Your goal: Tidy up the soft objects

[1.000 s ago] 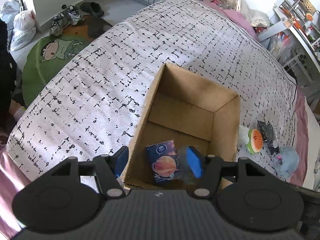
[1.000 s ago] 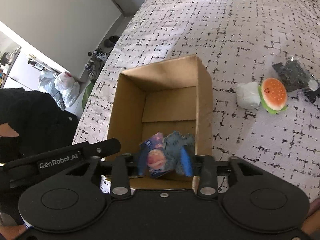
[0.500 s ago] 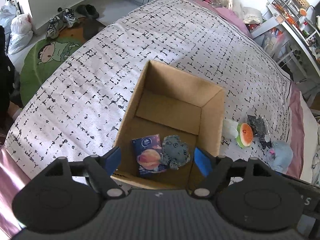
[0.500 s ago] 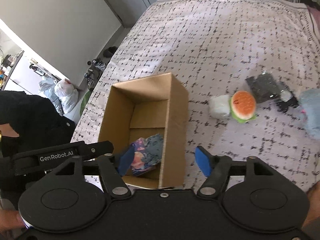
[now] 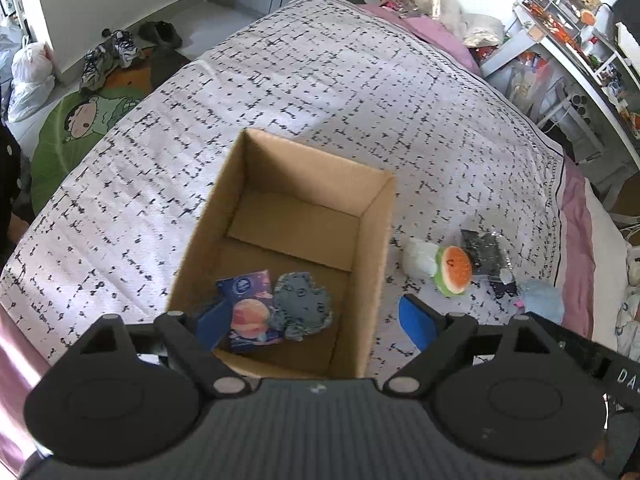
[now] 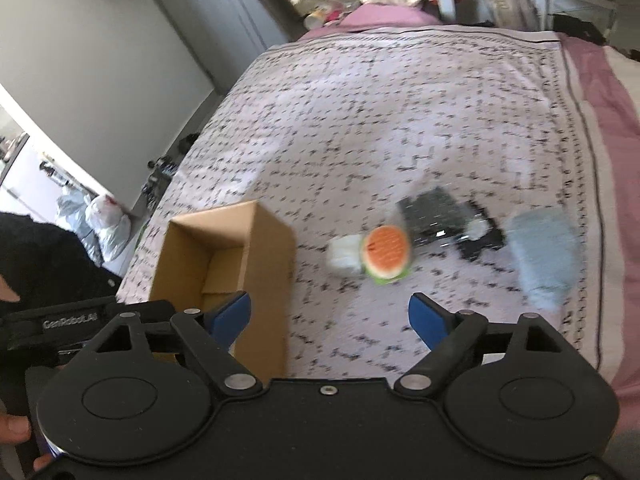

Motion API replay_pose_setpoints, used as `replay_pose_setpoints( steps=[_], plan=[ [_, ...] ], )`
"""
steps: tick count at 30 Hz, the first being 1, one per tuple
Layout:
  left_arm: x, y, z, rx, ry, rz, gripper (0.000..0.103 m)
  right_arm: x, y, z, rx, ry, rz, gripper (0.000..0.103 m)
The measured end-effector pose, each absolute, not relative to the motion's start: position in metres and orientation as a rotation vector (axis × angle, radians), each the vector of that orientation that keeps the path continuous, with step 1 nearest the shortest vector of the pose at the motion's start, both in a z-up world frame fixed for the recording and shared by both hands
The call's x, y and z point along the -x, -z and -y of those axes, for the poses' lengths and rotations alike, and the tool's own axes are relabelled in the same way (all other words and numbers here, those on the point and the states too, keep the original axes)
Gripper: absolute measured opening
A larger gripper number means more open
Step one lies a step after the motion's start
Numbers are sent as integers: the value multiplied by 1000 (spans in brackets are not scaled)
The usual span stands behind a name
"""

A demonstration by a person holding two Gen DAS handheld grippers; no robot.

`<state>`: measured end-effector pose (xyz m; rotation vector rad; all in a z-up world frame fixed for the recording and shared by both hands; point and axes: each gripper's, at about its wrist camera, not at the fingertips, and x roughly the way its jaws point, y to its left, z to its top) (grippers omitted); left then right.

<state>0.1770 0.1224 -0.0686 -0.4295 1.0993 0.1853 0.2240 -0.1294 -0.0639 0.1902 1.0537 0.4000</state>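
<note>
An open cardboard box (image 5: 372, 216) (image 6: 272, 256) stands on the bed. On its floor lie a blue tissue pack with a planet print (image 5: 250, 312) and a grey plush (image 5: 302, 306). My left gripper (image 5: 314, 322) hangs above the box's near end, jaws opening wide, nothing between them. My right gripper (image 6: 330, 318) is to the right of the box over the bedspread, jaws opening, empty. On the bed right of the box lie a burger plush (image 5: 454, 270) (image 6: 386, 252), a white soft lump (image 5: 418, 258) (image 6: 344, 256), a black packet (image 5: 482, 250) (image 6: 438, 216) and a pale blue soft item (image 5: 540, 302) (image 6: 544, 252).
The bedspread (image 5: 320, 92) is white with black dashes, edged in pink (image 5: 576, 264). Beyond the bed's left side are a green cartoon rug (image 5: 76, 120), shoes (image 5: 108, 56) and white bags (image 5: 28, 76). Cluttered shelves (image 5: 568, 28) stand at the right. A person's dark sleeve (image 6: 44, 260) shows left.
Both grippers let go and opened wide; the tissue pack and grey plush now lie in the box. Both grippers pulled back and up, the right one swinging right toward the burger plush.
</note>
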Motion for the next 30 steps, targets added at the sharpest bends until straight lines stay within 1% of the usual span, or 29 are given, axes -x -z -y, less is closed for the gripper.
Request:
replay_pose_setpoints(
  steps=[16,22,25,27,28,30],
  plan=[
    [-198,62,-66,413,-166,-1074,89,-245,72,204,-269,-345,-1044,84],
    [-211,63,-40,404,-152,-1081,89,-256,77,244,-329,-282,-1034,77],
    [-216,64,-28,405,-145,-1076,89,-260,84,265,-365,-235,-1032,66],
    [-220,64,-19,398,-139,-1074,89,-263,89,278,-396,-195,-1034,57],
    [-222,65,-15,394,-136,-1073,89,-265,93,284,-423,-181,-1039,55],
    [-226,65,-5,388,-130,-1070,89,-267,97,294,-467,-163,-1041,44]
  ],
)
